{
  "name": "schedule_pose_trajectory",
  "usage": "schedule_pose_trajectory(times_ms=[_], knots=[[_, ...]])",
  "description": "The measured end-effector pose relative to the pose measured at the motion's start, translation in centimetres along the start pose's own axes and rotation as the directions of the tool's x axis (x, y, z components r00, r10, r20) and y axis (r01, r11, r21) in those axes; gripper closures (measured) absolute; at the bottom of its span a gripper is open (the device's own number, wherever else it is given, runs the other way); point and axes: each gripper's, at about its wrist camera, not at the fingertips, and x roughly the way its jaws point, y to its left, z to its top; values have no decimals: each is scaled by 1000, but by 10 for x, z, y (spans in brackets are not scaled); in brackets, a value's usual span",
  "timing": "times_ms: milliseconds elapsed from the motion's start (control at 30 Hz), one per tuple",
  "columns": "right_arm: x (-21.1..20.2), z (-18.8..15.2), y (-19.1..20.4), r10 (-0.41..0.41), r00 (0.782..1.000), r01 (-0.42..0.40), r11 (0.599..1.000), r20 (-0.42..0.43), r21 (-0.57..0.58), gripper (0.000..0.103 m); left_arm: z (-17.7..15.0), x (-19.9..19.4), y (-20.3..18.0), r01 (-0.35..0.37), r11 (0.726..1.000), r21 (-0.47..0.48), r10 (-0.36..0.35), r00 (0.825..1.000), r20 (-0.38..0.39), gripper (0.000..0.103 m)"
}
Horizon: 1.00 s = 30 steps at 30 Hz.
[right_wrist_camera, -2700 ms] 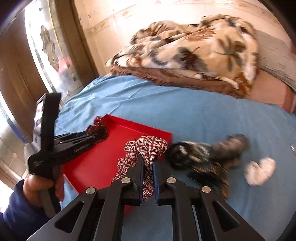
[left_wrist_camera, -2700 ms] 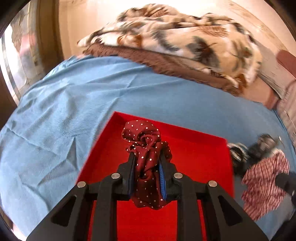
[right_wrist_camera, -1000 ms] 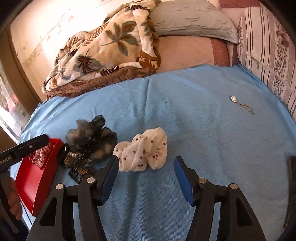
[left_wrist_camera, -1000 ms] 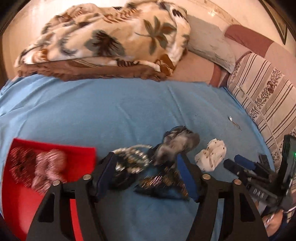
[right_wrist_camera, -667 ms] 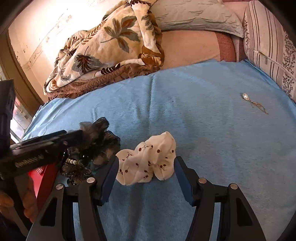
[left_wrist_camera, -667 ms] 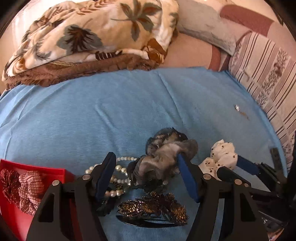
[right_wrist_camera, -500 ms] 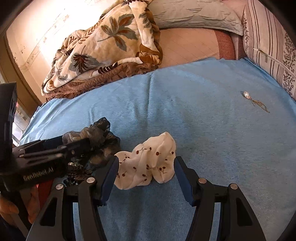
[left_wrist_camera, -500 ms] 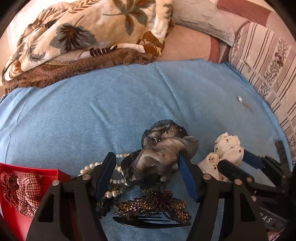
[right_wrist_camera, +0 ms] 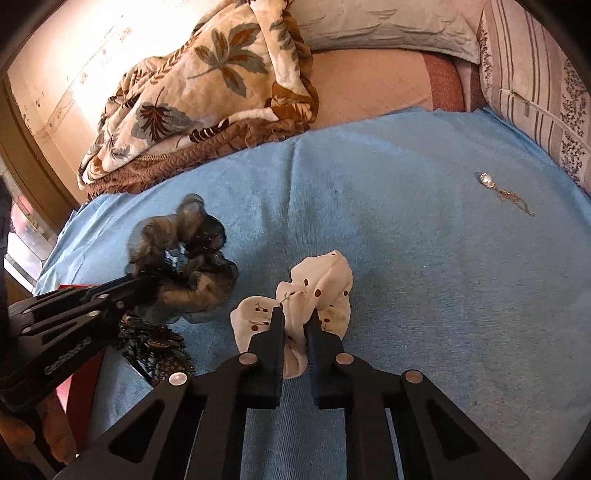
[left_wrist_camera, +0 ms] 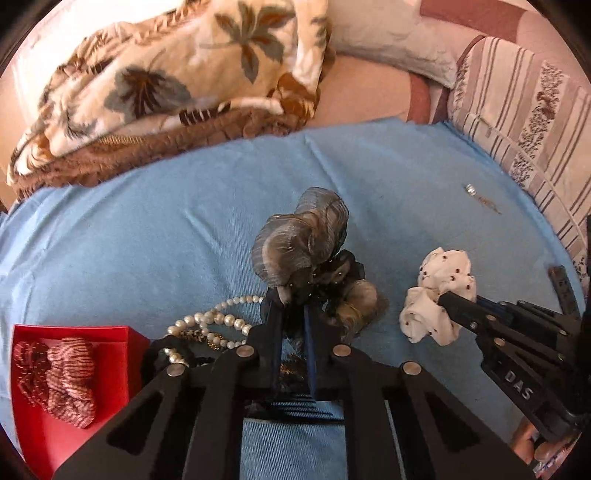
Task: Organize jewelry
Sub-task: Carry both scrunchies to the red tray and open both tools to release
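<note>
My left gripper [left_wrist_camera: 291,306] is closing, and its jaws pinch the grey sheer scrunchie [left_wrist_camera: 303,236], which bunches up above the fingertips. Its fingers and that scrunchie [right_wrist_camera: 173,236] show at the left of the right wrist view. The jaws of my right gripper [right_wrist_camera: 295,321] are closing on the white cherry-print scrunchie [right_wrist_camera: 325,284], squeezing its near fold. A pearl necklace [left_wrist_camera: 207,321] and a dark beaded hair comb [right_wrist_camera: 155,350] lie beside the grey scrunchie. A red tray [left_wrist_camera: 26,417] at lower left holds a dotted maroon scrunchie [left_wrist_camera: 27,365] and a checked one [left_wrist_camera: 70,380].
A small pendant on a chain [right_wrist_camera: 487,181] lies alone on the blue sheet [right_wrist_camera: 406,221] to the far right. A leaf-print blanket [left_wrist_camera: 166,74] is piled at the back. A grey pillow [right_wrist_camera: 369,26] and a striped cushion [left_wrist_camera: 535,122] border the right side.
Both grippers went from wide open to closed, the left onto the grey scrunchie and the right onto the white one. The left gripper came in closer over the pile.
</note>
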Motion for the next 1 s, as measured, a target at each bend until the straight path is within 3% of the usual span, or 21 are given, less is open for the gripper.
schedule_pose_trajectory(times_ms=[300,567,800,1000], knots=[[-48,-1,18,-1,998,4,999,70,-49,92,-11,-70,-16,-3,999,41,-2,993,115,93],[-93,-8,50,53,992,-40,993,118,-111,92,-36,-131,13,19,999,-36,-13,985,174,93],[-106,-21,99,126,987,-103,974,104,-202,92,-74,-156,74,-96,985,-144,120,979,167,92],[-93,-34,148,195,980,-179,946,32,-269,92,-116,-159,149,-218,928,-301,254,964,85,92]])
